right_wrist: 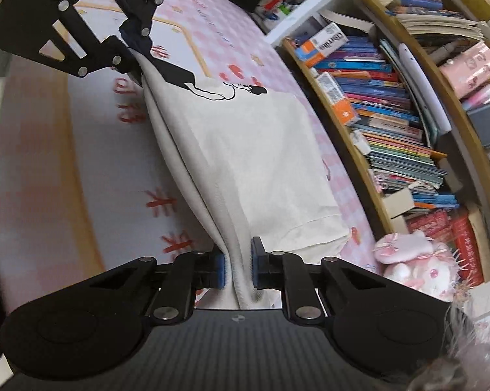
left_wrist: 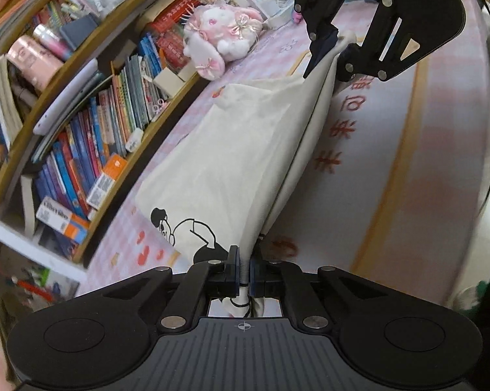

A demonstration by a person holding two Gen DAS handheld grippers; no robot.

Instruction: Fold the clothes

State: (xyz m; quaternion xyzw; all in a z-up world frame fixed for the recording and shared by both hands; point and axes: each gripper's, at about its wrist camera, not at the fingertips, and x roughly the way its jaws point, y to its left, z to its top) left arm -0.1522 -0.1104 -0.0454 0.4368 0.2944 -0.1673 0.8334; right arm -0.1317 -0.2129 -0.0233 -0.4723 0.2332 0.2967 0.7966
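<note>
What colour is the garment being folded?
Cream garment with a black line-drawn figure print; clearest in the right wrist view.

Right tongs (right_wrist: 237, 268) and left tongs (right_wrist: 132, 44) pinch the cream shirt (right_wrist: 245, 150) over a pink cloth (right_wrist: 65, 163).

"Glamlee" on an orange-and-white box (right_wrist: 323, 44), red Chinese characters on the mat (left_wrist: 339, 137)
</note>
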